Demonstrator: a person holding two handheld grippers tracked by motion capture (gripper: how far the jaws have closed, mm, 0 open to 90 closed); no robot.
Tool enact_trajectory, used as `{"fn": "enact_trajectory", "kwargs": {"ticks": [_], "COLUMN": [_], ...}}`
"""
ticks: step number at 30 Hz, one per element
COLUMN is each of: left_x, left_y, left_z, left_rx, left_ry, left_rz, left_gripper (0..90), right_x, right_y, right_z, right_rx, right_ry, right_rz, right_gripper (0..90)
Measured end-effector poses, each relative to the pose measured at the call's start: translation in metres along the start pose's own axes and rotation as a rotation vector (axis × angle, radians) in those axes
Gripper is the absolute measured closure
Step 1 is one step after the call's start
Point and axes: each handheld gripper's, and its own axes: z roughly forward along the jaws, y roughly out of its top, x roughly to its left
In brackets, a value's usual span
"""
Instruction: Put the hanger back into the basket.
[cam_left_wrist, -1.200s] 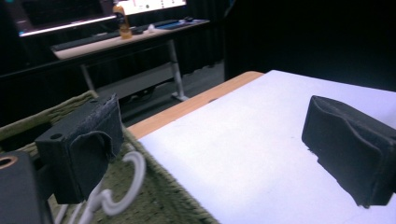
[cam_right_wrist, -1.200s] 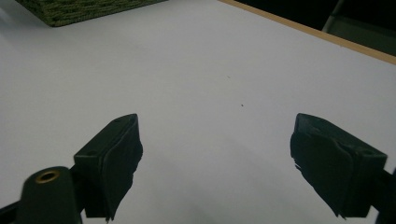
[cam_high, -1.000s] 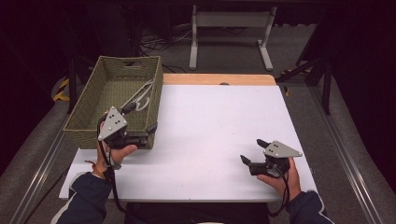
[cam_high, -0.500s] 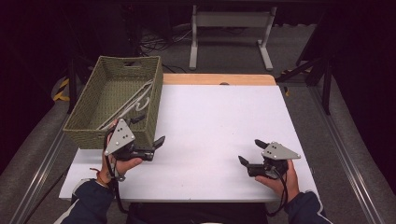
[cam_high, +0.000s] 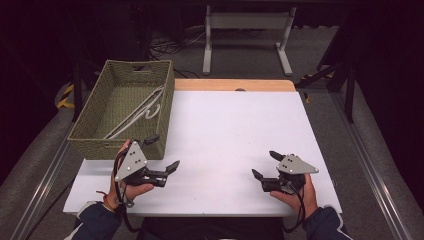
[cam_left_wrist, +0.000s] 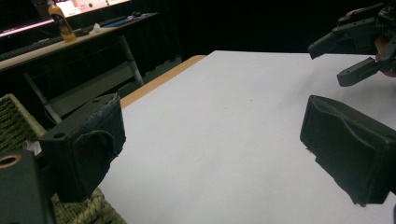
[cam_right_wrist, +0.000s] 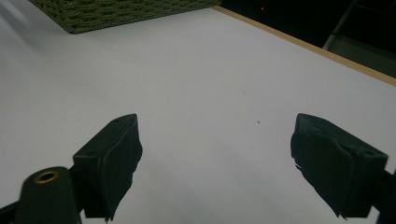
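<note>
High view: white table top (cam_high: 235, 135) spans mid-frame, with a green woven basket (cam_high: 95, 127) at upper left sitting on its left edge. Inside the basket lie white hangers (cam_high: 142, 107), running diagonally from the near-left corner toward the right wall; exact count can't be told. Left gripper (cam_high: 162, 155) is at lower left, just beside the basket's near right corner, jaws wide apart and holding nothing, aimed right across the table. Right gripper (cam_high: 265, 165) sits at lower right, well apart from the basket, jaws equally wide, also empty. Both gripper views confirm it: bare table between the pads. My read: hangers look stowed, both hands are free, so this is the step between a drop-off and whatever follows. A next move would need a fresh target; none lies on the table.
</note>
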Motion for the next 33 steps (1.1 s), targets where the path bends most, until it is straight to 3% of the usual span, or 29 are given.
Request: {"fn": "enact_trajectory", "kwargs": {"ticks": [4, 8, 13, 15, 20, 21, 29, 33], "left_x": [-0.001, -0.001, 0.003, 0.004, 0.005, 0.007, 0.008, 0.007], "left_y": [-0.008, -0.018, -0.033, -0.038, -0.050, -0.055, -0.066, -0.065], "left_z": [-0.001, -0.002, -0.006, -0.008, -0.011, -0.013, -0.018, -0.017], "left_rx": [0.027, 0.057, 0.105, 0.124, 0.153, 0.163, 0.168, 0.160], "left_ry": [-0.016, -0.001, 0.004, 0.022, 0.035, 0.037, 0.040, 0.044], "left_rz": [-0.005, 0.004, -0.030, -0.011, -0.015, -0.040, -0.085, -0.082], "left_gripper": [6.9, 6.8, 6.3, 6.3, 5.8, 5.1, 4.6, 4.5], "right_x": [0.002, 0.003, 0.006, 0.007, 0.007, 0.007, 0.007, 0.007], "right_y": [0.000, 0.001, 0.002, 0.001, 0.000, -0.001, -0.004, -0.005], "right_z": [0.000, 0.000, 0.000, 0.000, 0.000, 0.000, 0.003, 0.003], "right_rx": [-0.004, -0.008, -0.014, -0.014, -0.018, -0.016, -0.003, 0.005], "right_ry": [-0.003, -0.005, -0.008, -0.012, -0.012, -0.015, -0.031, -0.044], "right_rz": [-0.008, -0.011, -0.026, -0.032, -0.029, -0.033, -0.024, -0.037], "right_gripper": [16.2, 16.1, 15.9, 15.6, 15.2, 14.8, 12.5, 12.0]}}
